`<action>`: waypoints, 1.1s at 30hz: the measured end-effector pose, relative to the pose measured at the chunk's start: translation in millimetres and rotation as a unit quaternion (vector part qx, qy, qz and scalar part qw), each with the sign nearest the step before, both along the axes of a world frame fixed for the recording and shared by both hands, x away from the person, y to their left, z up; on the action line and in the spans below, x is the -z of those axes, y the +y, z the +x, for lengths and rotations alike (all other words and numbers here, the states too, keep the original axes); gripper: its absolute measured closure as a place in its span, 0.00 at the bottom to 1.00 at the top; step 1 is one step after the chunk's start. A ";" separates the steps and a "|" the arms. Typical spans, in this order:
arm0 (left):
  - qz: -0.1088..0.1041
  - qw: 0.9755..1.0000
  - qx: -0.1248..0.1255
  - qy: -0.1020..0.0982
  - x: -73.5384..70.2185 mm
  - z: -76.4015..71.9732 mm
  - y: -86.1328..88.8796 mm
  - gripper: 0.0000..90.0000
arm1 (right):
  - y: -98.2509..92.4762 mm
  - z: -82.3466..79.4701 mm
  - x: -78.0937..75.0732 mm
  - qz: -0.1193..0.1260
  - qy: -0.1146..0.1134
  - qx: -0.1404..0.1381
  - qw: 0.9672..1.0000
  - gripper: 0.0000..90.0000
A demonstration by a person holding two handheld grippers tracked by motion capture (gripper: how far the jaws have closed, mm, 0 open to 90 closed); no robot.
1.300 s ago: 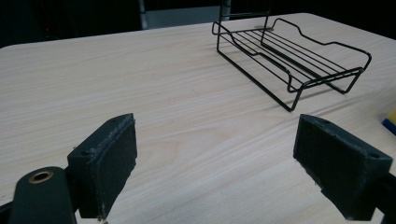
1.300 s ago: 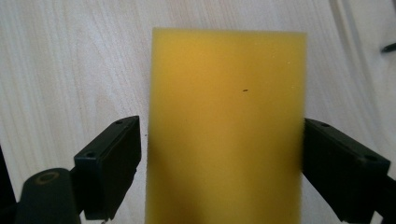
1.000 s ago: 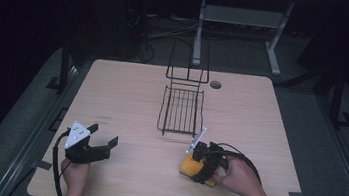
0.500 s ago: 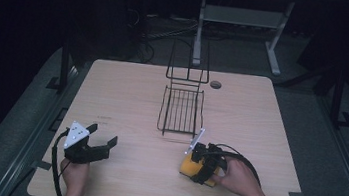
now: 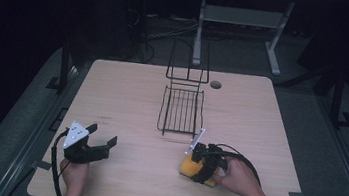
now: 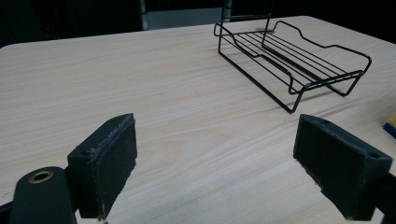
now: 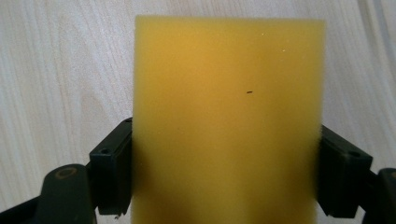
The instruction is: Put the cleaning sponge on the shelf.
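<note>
Item: yellow sponge [image 7: 228,121], rectangular, lying on the wooden table [image 5: 128,92] just in front of the near end of the black wire rack [image 5: 181,110], a little to its right. In the left gripper view a blue-edged corner of it shows at the far right edge [image 6: 391,125].

Right gripper [image 5: 201,162]: held in the person's right hand [image 5: 238,178], set down over the sponge. In the right gripper view its two black jaws stand against the sponge's long sides, one on each, with the sponge's yellow face between them and running forward past their tips. Jaws closed onto the sponge; whether the sponge is off the table cannot be told.

Left gripper [image 5: 106,145]: held in the left hand [image 5: 74,174], well apart from the sponge, to the left of the rack's near end and nearer the person. Jaws spread wide with bare table between them; it points toward the rack.

Wire rack: low tray with a raised wire back at its far end.
</note>
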State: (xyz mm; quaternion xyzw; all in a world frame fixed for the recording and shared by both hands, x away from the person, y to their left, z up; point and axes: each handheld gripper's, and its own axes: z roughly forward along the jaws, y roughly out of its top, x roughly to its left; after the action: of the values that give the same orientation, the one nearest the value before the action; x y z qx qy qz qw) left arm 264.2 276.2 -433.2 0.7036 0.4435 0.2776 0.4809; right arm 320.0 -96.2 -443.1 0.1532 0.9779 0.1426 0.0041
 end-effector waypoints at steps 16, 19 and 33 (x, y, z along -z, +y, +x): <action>-0.001 1.000 -0.001 -0.001 -0.4 -0.3 0.5 0.14 | 8.7 9.6 -20.2 0.009 -0.005 -0.026 1.000 0.24; -0.003 1.000 -0.002 0.000 -0.3 -0.2 1.1 0.14 | 12.7 13.8 -24.7 0.009 -0.008 -0.034 0.999 0.24; -0.008 1.000 -0.003 -0.001 -0.4 0.0 1.6 0.14 | 30.8 30.3 -39.0 0.008 -0.013 -0.052 0.999 0.24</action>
State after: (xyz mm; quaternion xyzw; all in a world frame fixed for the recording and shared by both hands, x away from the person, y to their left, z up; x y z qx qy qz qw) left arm 264.2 277.8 -432.8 0.6982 0.4473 0.2765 0.4858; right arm 350.3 -65.4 -404.1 0.1001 0.9832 0.1524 0.0083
